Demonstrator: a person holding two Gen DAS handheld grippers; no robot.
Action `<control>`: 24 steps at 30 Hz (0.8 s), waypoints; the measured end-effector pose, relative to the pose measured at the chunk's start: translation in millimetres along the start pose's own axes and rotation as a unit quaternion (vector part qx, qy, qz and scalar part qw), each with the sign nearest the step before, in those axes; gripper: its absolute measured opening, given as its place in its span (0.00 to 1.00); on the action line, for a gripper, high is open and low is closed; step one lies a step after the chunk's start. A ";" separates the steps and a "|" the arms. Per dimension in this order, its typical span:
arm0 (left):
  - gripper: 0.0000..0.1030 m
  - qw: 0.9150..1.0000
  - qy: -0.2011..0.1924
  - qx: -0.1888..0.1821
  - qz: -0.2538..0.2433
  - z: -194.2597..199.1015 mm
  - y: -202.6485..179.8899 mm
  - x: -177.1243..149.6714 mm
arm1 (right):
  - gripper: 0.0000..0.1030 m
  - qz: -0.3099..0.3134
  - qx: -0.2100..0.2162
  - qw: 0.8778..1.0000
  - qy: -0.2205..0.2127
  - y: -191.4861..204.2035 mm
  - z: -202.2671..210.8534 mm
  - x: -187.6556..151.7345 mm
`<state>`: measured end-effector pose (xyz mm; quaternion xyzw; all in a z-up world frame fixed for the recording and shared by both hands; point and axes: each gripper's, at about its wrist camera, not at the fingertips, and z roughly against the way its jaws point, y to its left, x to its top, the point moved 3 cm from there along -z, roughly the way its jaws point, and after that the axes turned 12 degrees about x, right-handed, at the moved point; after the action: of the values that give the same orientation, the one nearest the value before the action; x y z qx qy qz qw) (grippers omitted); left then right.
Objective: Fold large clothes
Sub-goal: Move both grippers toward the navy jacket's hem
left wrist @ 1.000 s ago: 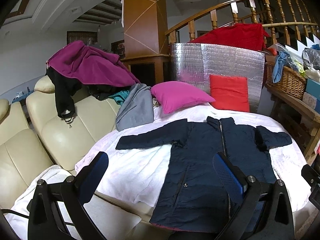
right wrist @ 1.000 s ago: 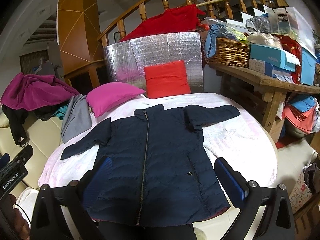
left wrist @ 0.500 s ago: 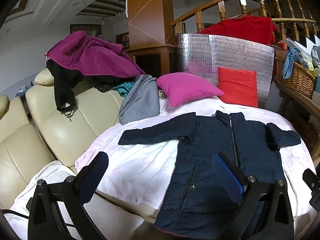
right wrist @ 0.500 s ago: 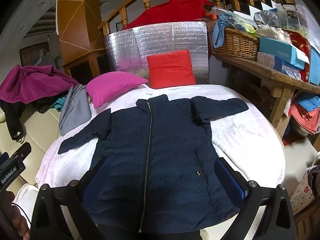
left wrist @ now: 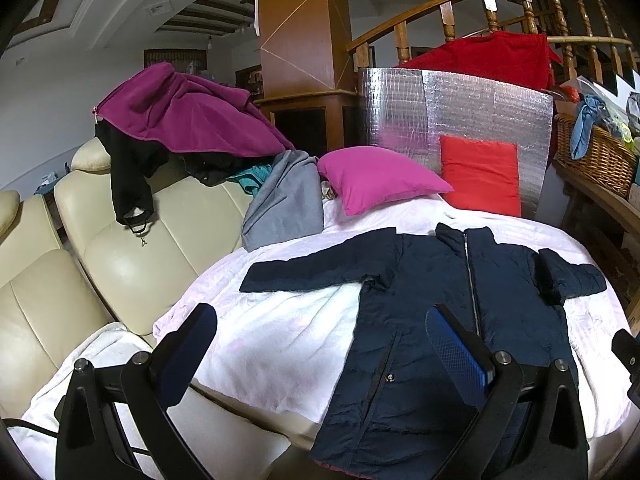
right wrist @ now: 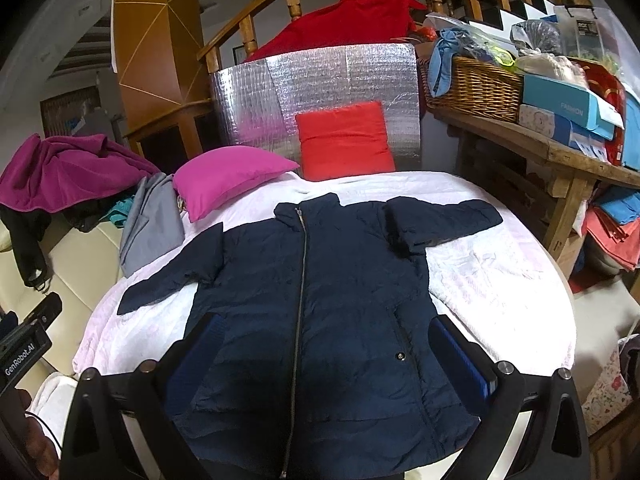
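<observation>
A white blanket (right wrist: 500, 280) covers the round desk. On it the navy jacket (right wrist: 340, 280) lies flat, zipped, straight ahead of the right gripper (right wrist: 332, 356) and right-forward of the left gripper (left wrist: 320, 356); both jaws spread wide, empty.

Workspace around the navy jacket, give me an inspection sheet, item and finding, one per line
Surface: round table under a pale pink cover.
Job's things: navy jacket flat, zipped, both sleeves spread out.
Clutter: pink pillow, red cushion, grey garment at the far edge.
Grippers: left gripper and right gripper open, holding nothing.
Cables: thin black cable by the left gripper.
Surroundings: cream sofa with a magenta fleece; wicker basket on a wooden bench.
</observation>
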<state>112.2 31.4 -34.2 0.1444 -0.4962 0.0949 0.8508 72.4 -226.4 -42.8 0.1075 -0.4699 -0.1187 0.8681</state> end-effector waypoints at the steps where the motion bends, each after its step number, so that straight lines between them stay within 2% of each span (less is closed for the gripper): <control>1: 1.00 1.000 0.000 0.001 0.000 -0.5 1.1 -0.1 | 1.00 0.000 0.000 1.000 0.000 0.0 -0.4 0.6; 16: 1.00 0.999 0.009 0.028 0.023 -19.1 28.9 -2.0 | 1.00 0.015 0.009 1.000 0.013 16.8 -16.8 -1.3; 24: 1.00 0.999 0.011 0.035 0.025 -24.6 31.1 -0.6 | 1.00 0.020 0.015 1.000 0.018 24.8 -27.1 -1.2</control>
<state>122.4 69.0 -41.5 0.1610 -0.4863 0.1347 0.8482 97.2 -200.5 -50.8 0.1135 -0.4581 -0.0923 0.8768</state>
